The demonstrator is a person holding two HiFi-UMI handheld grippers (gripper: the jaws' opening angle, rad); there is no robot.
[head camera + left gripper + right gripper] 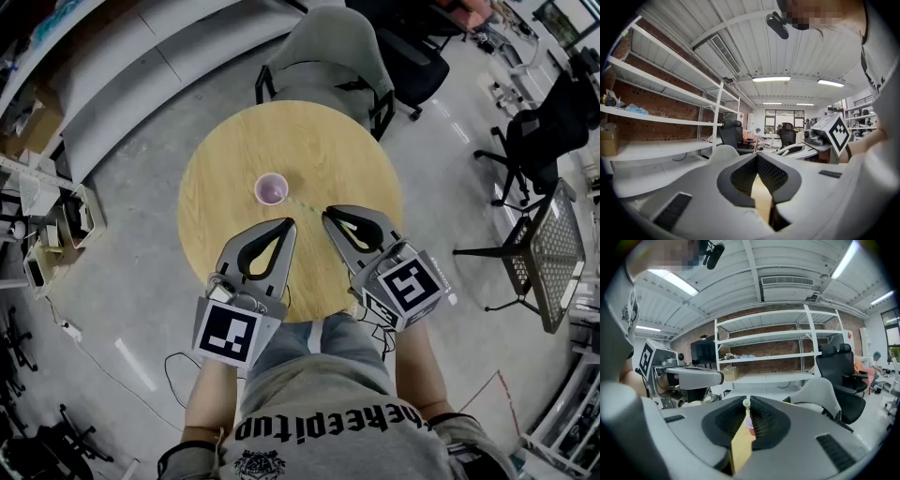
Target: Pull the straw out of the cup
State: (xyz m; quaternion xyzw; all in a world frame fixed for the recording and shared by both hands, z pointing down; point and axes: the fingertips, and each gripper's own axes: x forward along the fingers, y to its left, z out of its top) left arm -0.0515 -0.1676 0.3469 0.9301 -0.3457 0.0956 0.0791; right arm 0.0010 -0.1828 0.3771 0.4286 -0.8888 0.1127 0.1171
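A small pink cup (271,188) stands upright near the middle of the round wooden table (309,141). A thin pale straw (305,203) slants from the cup's right rim to my right gripper (326,215), which is shut on its upper end. In the right gripper view the straw's tip (746,403) pokes up between the jaw tips of the right gripper (747,407), with the cup (750,424) beyond them. I cannot tell whether the straw's lower end is still inside the cup. My left gripper (290,223) hangs beside the right one, nearer than the cup, shut on nothing (757,157).
A grey chair (328,52) stands at the table's far side. Black office chairs (539,131) and a mesh rack (553,248) are to the right, shelving (47,216) to the left. The person's legs (319,342) are at the table's near edge.
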